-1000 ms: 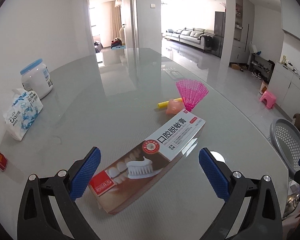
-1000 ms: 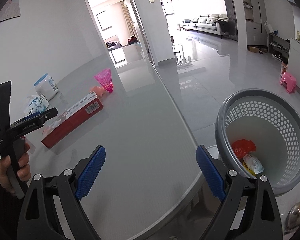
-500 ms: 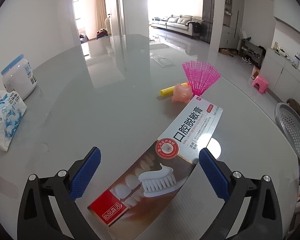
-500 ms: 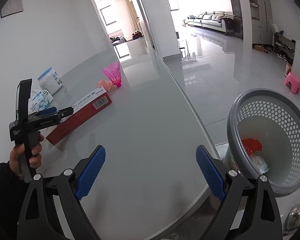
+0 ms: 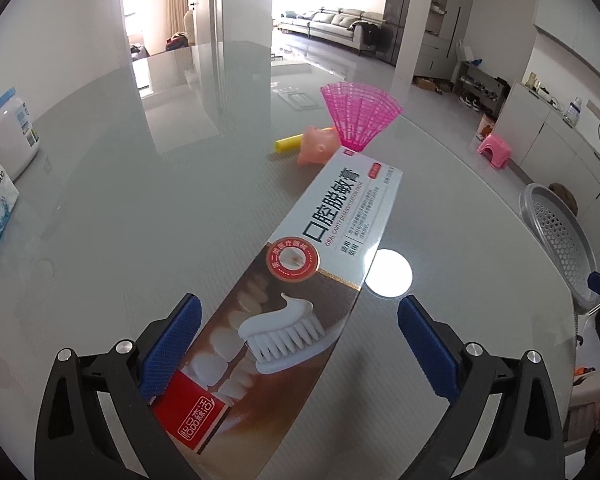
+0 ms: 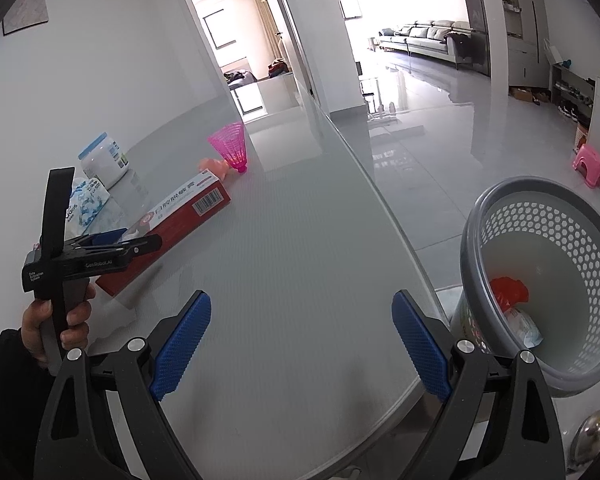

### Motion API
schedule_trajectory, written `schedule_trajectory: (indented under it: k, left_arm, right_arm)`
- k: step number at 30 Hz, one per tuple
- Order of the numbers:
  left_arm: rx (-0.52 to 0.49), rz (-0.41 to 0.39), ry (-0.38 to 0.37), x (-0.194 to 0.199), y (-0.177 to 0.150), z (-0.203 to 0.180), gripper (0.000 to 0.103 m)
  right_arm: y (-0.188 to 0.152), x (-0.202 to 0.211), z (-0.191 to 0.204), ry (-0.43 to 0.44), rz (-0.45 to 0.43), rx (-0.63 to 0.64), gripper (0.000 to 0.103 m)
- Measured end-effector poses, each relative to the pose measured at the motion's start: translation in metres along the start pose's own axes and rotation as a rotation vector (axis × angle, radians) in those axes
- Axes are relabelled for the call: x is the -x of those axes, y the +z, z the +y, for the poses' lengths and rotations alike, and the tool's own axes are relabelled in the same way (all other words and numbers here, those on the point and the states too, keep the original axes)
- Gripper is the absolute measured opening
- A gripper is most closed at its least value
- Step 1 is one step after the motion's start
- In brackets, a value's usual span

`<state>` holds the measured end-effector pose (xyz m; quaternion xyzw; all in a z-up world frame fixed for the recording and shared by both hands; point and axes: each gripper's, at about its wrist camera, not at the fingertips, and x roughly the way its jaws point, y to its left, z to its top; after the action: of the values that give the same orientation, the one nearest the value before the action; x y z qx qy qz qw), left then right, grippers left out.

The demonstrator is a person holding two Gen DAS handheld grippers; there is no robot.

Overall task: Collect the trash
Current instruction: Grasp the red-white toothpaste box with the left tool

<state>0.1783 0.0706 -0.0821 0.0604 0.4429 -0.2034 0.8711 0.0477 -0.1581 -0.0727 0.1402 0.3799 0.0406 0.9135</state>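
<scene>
Left wrist view: the left gripper (image 5: 298,344) has its blue fingers (image 5: 172,346) spread wide over the near end of a toothpaste box (image 5: 300,292) lying flat on the glass table (image 5: 160,208). The box runs diagonally away to the upper right; its red end sits just inside the left finger, touching or nearly so, while the right finger stands well clear of the box's edge. Beyond the far end lie a pink toy (image 5: 318,146) and a pink shuttlecock (image 5: 360,114).

Right wrist view: the right gripper (image 6: 300,344) hovers over bare table with fingers wide apart, holding nothing. A grey basket (image 6: 548,280) stands off the table's edge, a red wrapper (image 6: 508,290) inside.
</scene>
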Motion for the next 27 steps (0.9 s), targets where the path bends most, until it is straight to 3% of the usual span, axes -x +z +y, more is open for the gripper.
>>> schedule_trajectory:
  k: [4, 8, 14, 19, 27]
  left_arm:
    - [-0.010, 0.010, -0.041, 0.005, -0.007, -0.018, 0.097]
    - [-0.019, 0.015, 0.010, 0.000, -0.005, -0.035, 0.097]
    - [0.062, 0.042, 0.041, -0.018, 0.006, -0.038, 0.096]
    - [0.078, 0.060, 0.091, -0.026, 0.010, -0.038, 0.073]
    - [0.105, 0.031, 0.055, -0.011, -0.001, -0.036, 0.053]
  right_arm:
    - [0.001, 0.001, 0.002, 0.003, -0.002, 0.003, 0.088]
    - [0.000, 0.002, 0.001, 0.006, -0.006, 0.001, 0.088]
    - [0.002, 0.009, 0.000, 0.002, -0.019, -0.002, 0.088]
    - [0.002, 0.011, -0.003, -0.005, -0.026, -0.014, 0.088]
    - [0.001, 0.006, -0.002, -0.005, -0.010, -0.017, 0.088]
